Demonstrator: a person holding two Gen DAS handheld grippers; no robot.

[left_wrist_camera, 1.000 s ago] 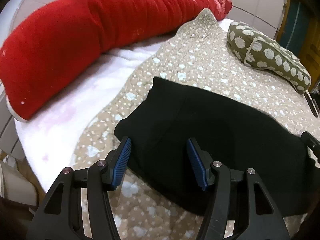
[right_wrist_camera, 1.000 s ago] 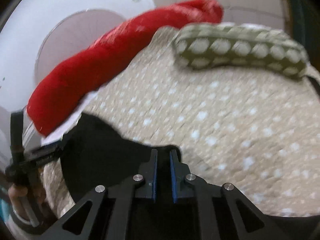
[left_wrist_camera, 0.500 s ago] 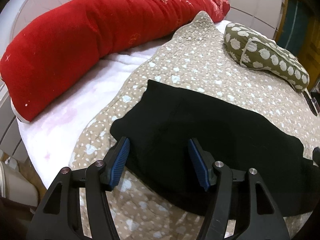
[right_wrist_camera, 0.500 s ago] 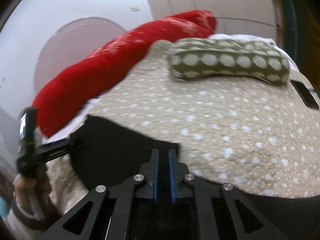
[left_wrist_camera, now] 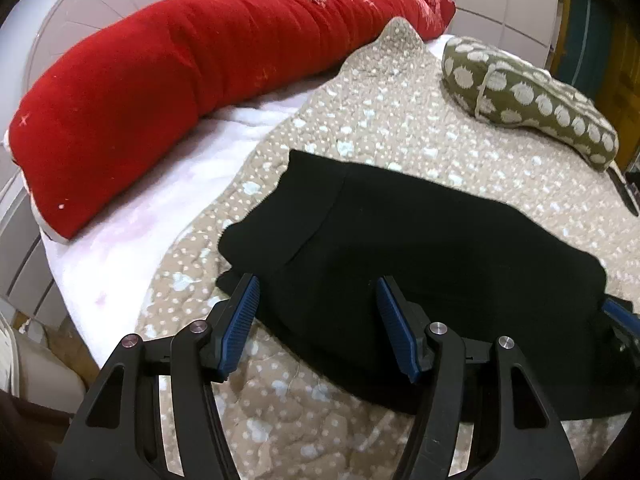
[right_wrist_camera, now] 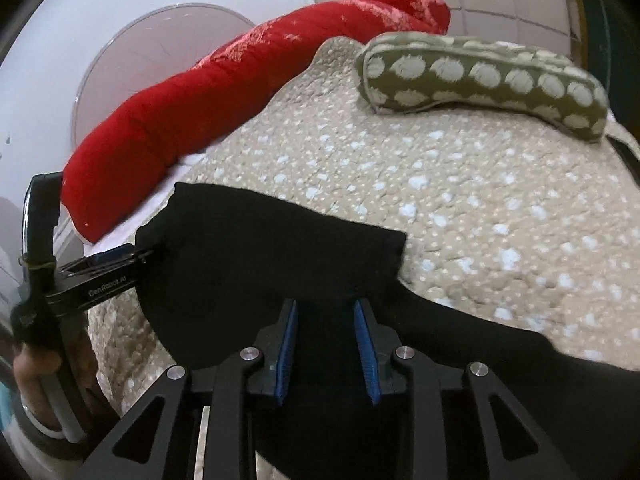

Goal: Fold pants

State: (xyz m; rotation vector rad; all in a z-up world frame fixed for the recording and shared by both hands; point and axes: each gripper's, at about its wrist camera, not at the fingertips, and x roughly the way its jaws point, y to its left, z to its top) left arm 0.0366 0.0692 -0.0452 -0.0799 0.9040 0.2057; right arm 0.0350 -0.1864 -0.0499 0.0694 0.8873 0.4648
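Observation:
Black pants (left_wrist_camera: 420, 248) lie folded over on the beige dotted quilt (left_wrist_camera: 380, 132); they also show in the right wrist view (right_wrist_camera: 256, 252). My left gripper (left_wrist_camera: 316, 304) is open and empty, its blue pads just above the pants' near left edge. My right gripper (right_wrist_camera: 326, 320) is partly open over the black fabric at the fold's right end, and nothing is clamped between the pads. The left gripper also shows from the side in the right wrist view (right_wrist_camera: 104, 266), and the right gripper's blue pad peeks in at the edge of the left wrist view (left_wrist_camera: 618, 312).
A long red bolster (left_wrist_camera: 192, 64) lies along the far left side on a white sheet (left_wrist_camera: 132, 232). An olive pillow with pale spots (left_wrist_camera: 532, 104) lies at the far right. A dark flat object (left_wrist_camera: 624, 192) lies by the quilt's right edge. The bed edge drops off at the left.
My right gripper has opened and let go of the pants, which now lie flat. The left gripper stayed open and drew back slightly.

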